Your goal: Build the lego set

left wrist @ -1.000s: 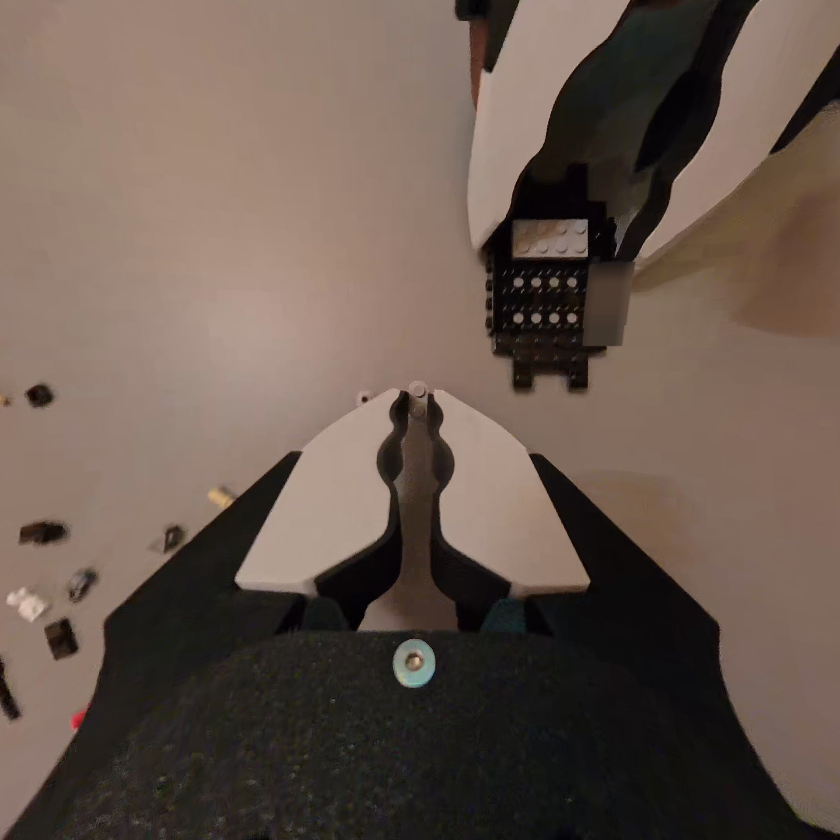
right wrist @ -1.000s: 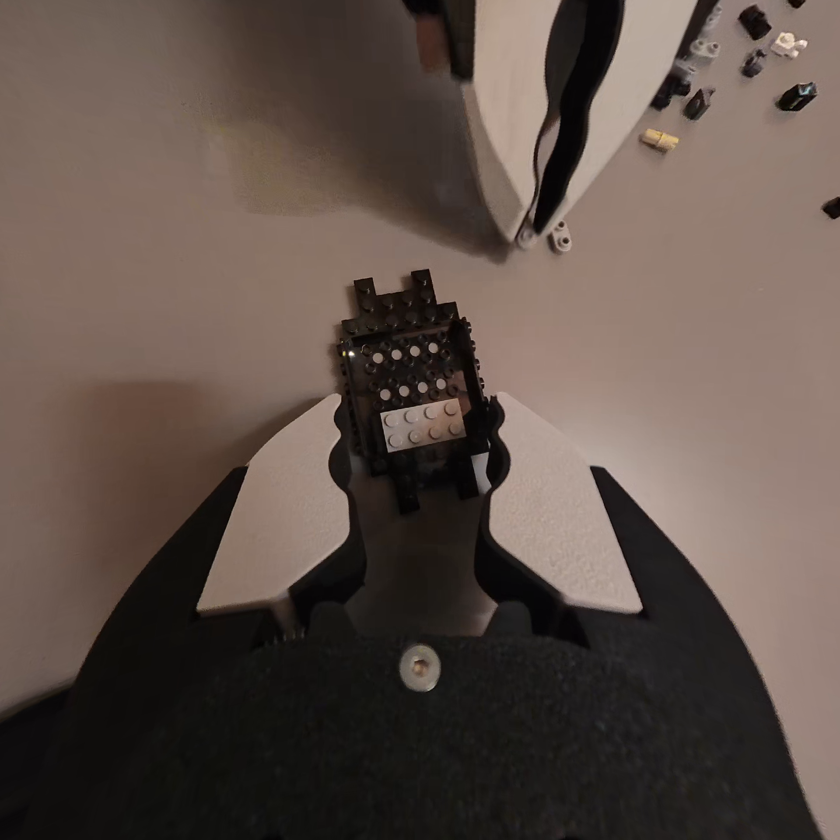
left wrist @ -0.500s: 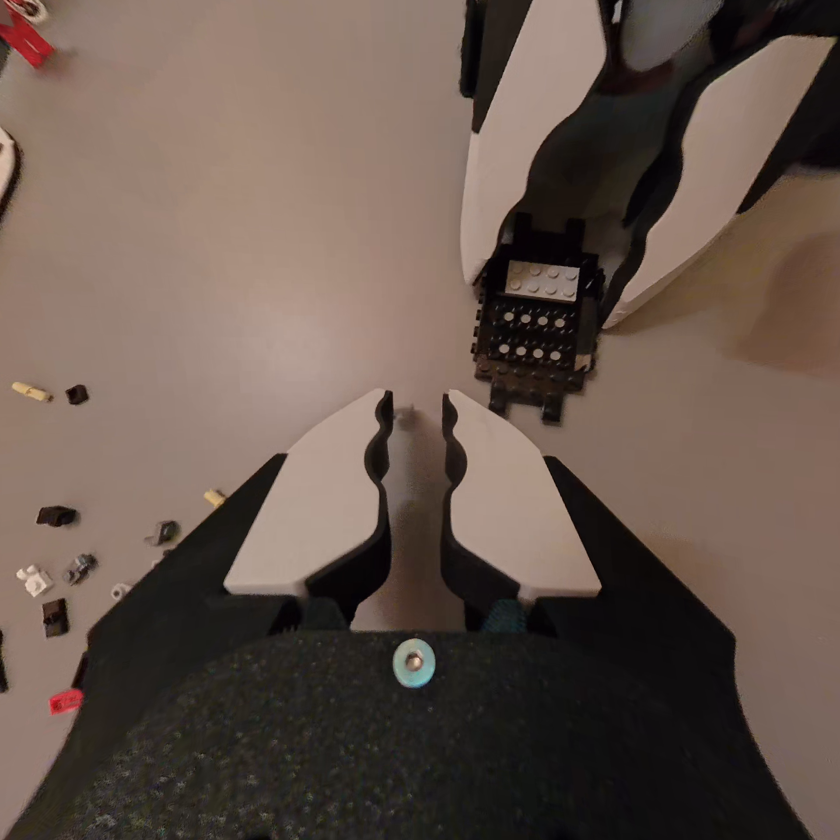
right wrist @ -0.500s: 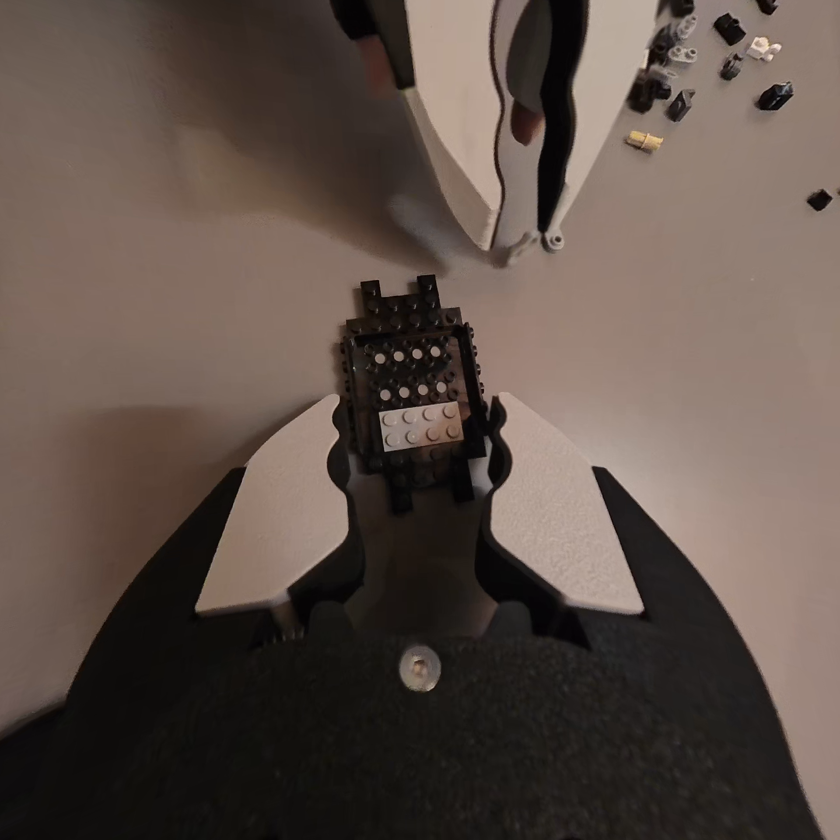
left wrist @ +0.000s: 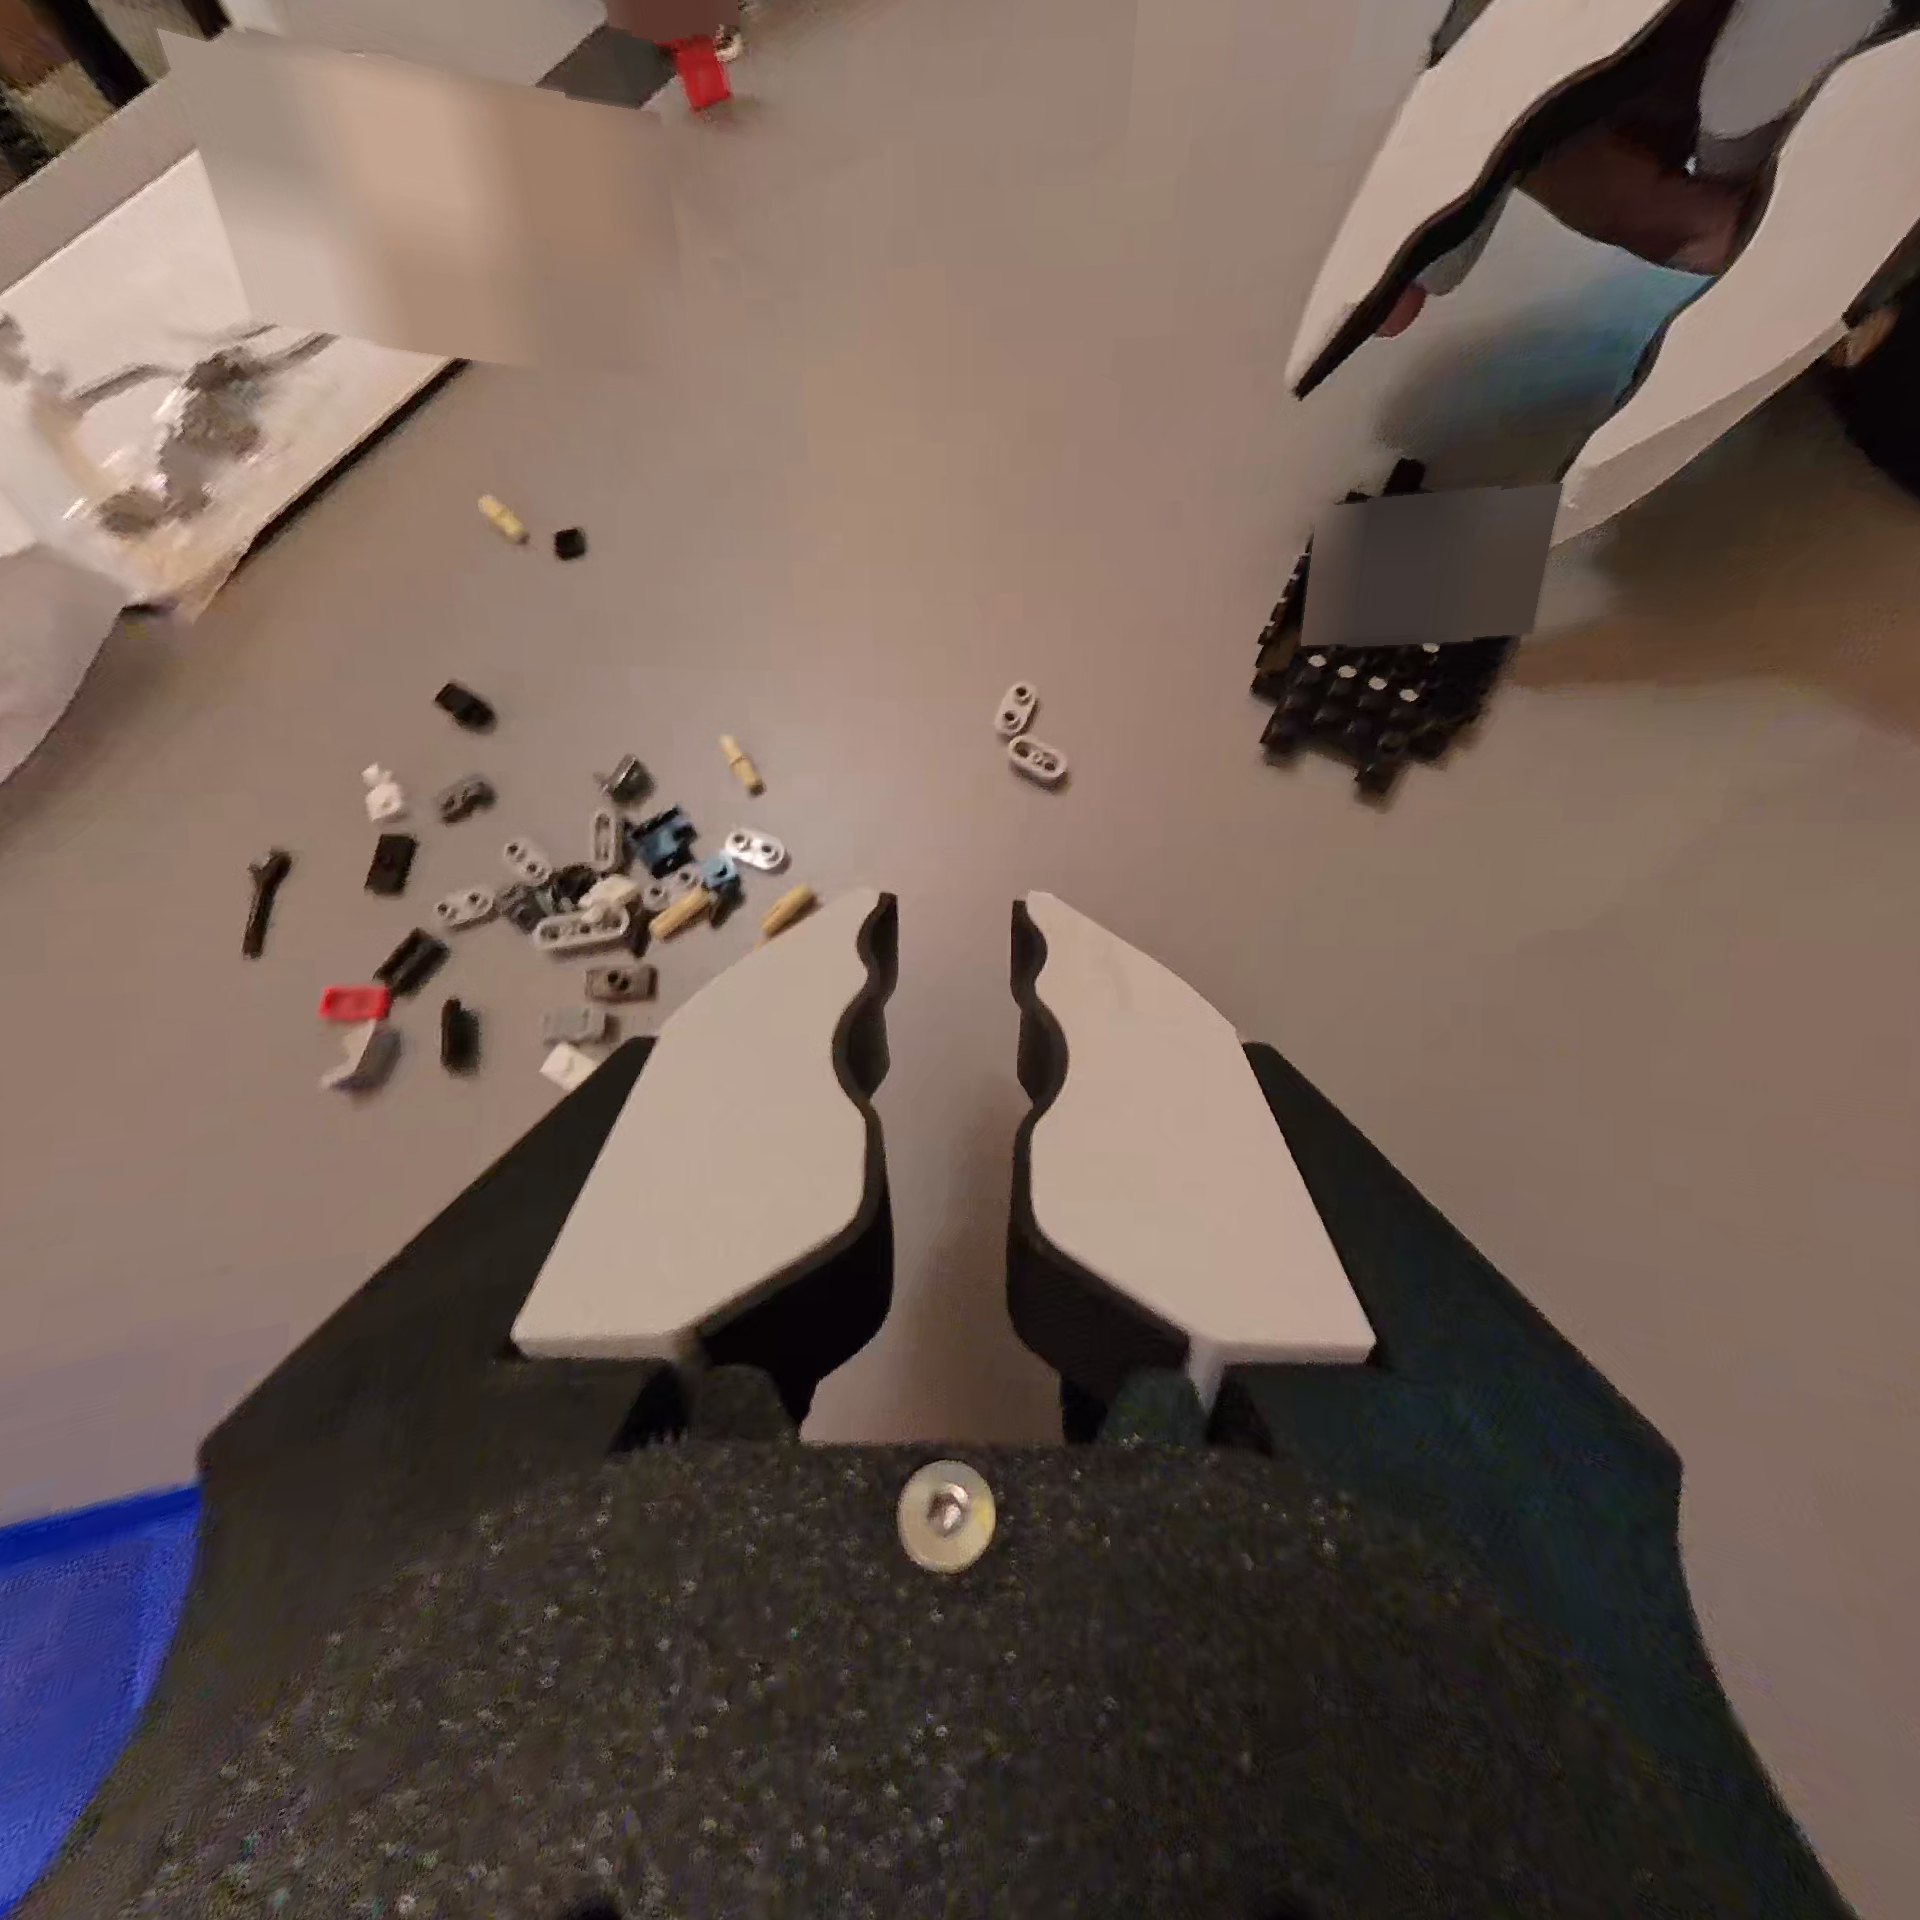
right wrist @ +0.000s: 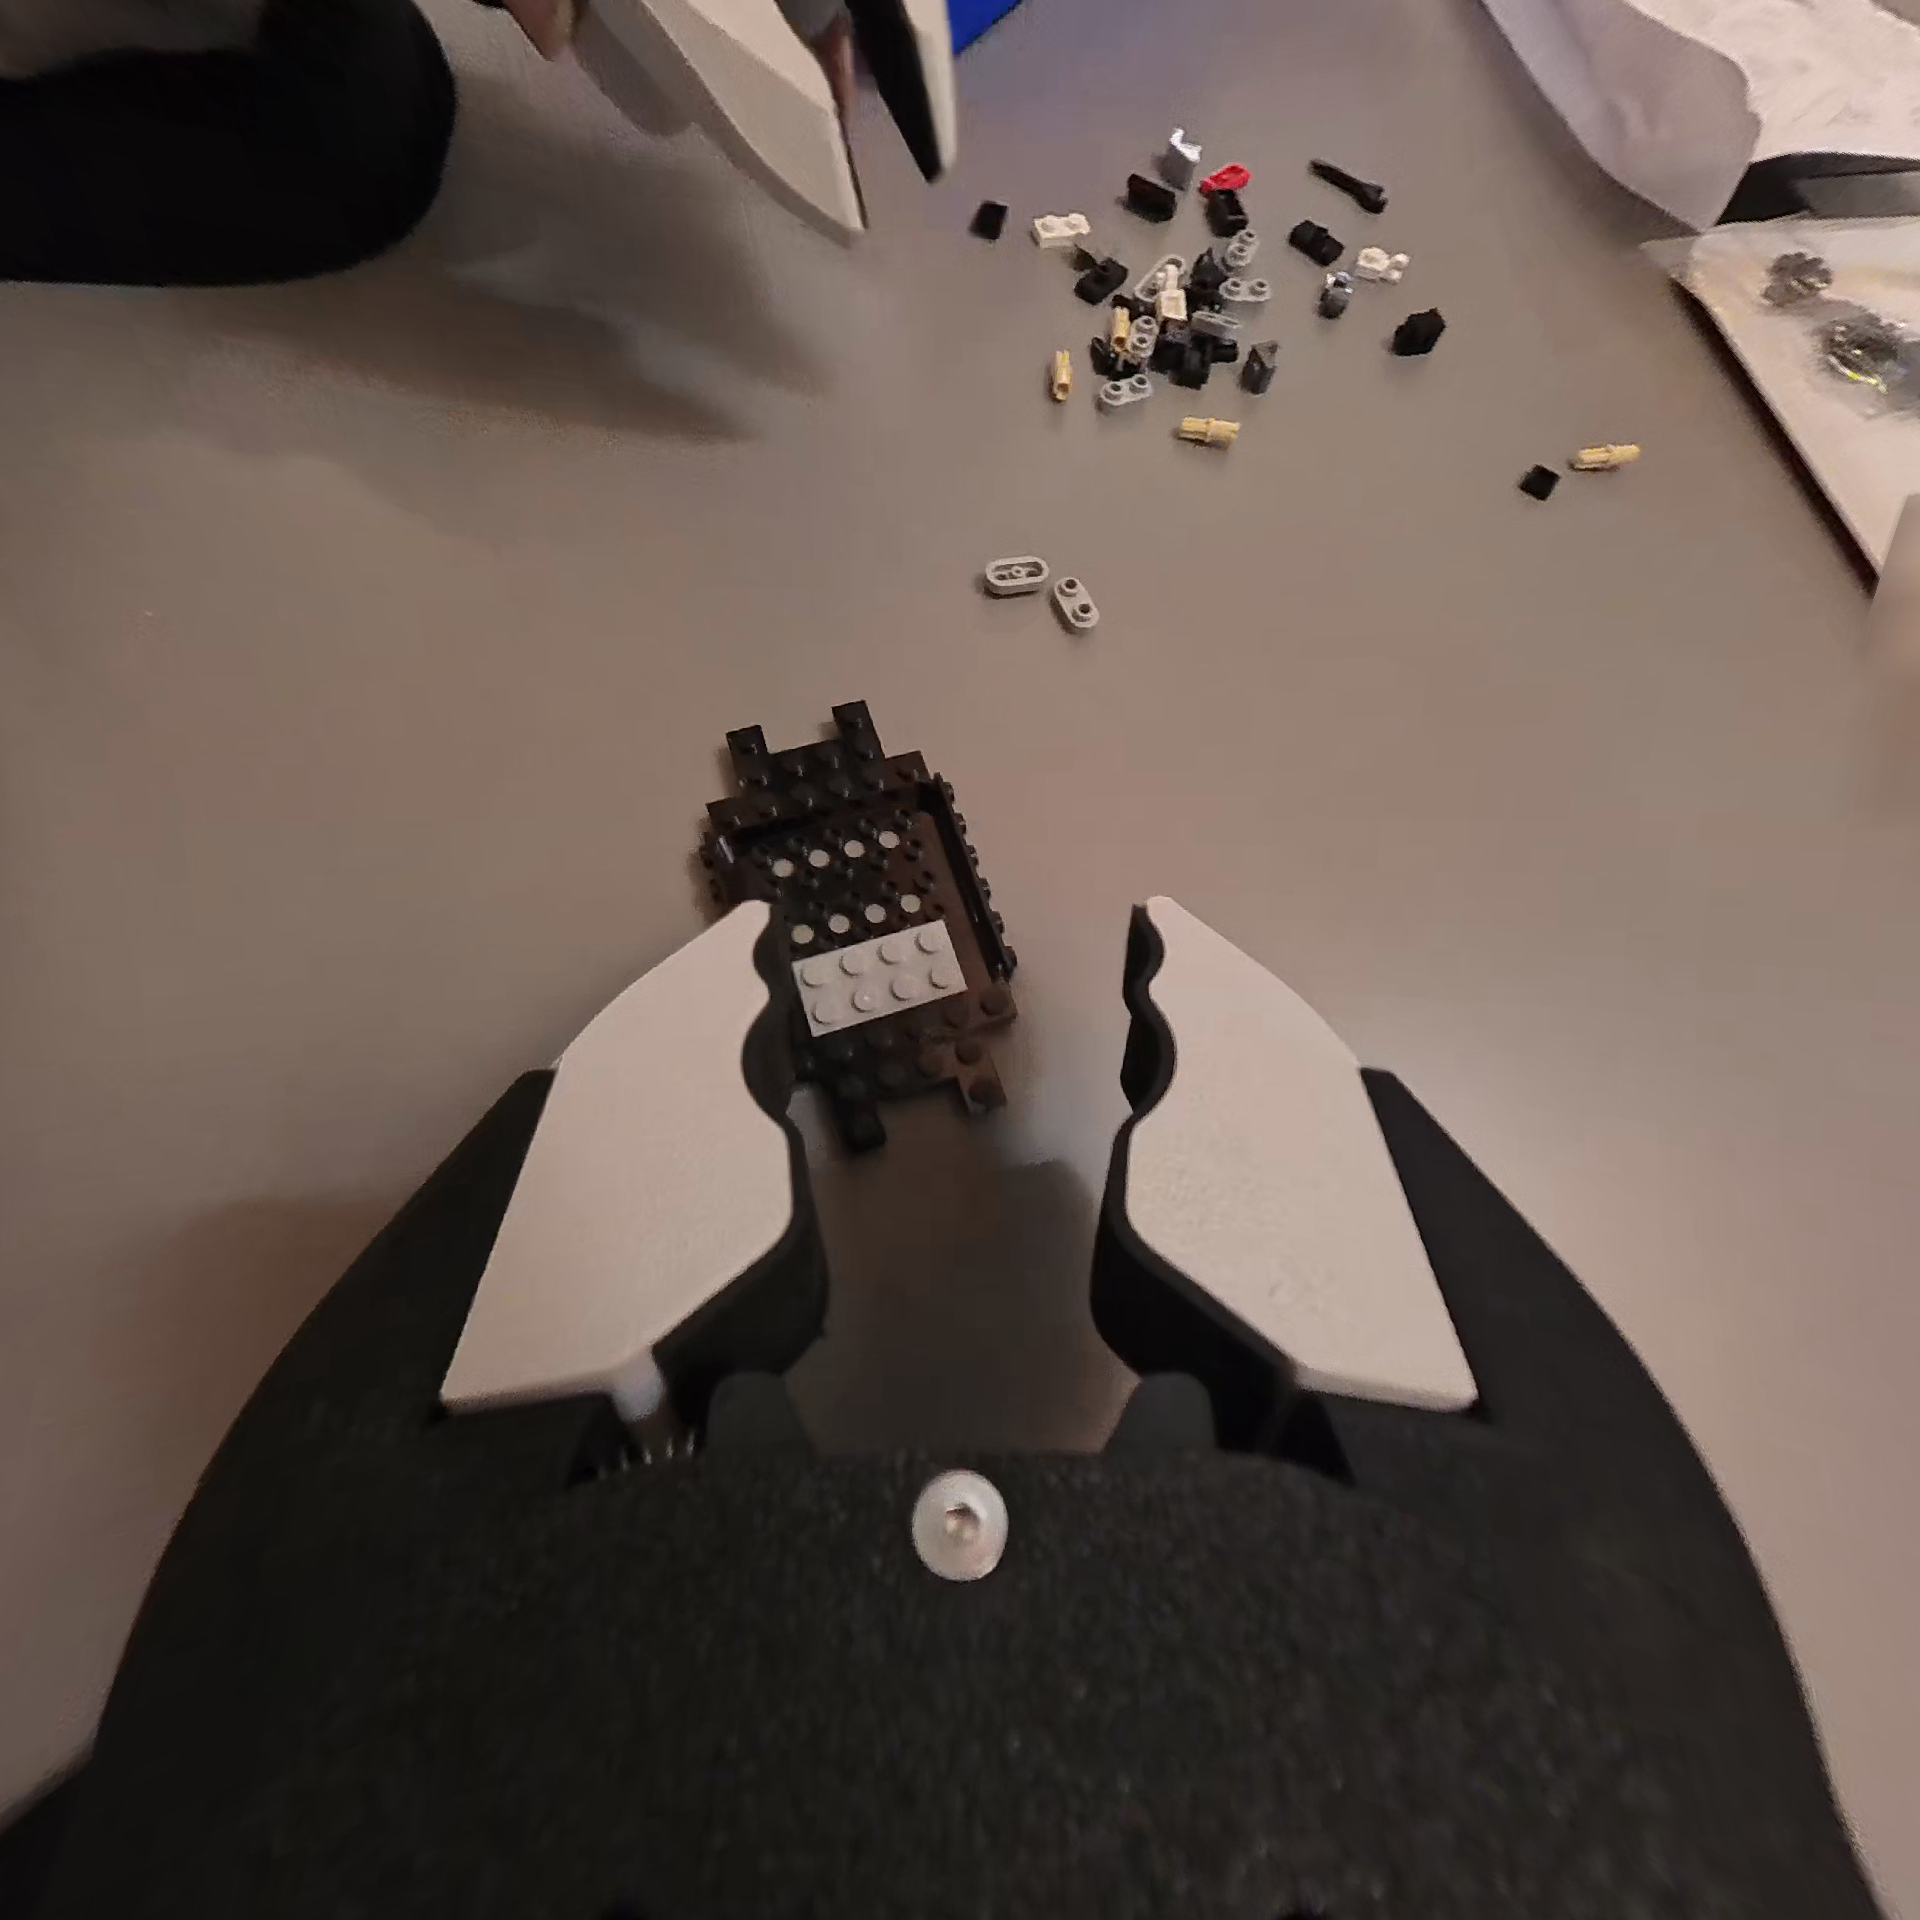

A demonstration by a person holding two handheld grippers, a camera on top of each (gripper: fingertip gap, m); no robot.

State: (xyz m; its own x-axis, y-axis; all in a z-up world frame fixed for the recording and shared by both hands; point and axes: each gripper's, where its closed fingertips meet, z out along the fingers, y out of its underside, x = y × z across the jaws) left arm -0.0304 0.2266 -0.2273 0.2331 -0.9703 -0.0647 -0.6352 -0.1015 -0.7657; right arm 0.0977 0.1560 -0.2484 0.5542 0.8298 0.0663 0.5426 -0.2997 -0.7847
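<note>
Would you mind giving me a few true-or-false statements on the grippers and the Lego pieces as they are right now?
1. The left gripper holds a grey pin. False: it is open and empty.
2. A light grey plate sits on the black base. True.
3. The right gripper is clamped on the base. False: it is open, and the base lies on the table.
4. Two grey oval links lie apart from the loose pile. True.

Bare table (left wrist: 935, 468) lies between loose pieces (left wrist: 582, 894) and black base (left wrist: 1371, 707).
</note>
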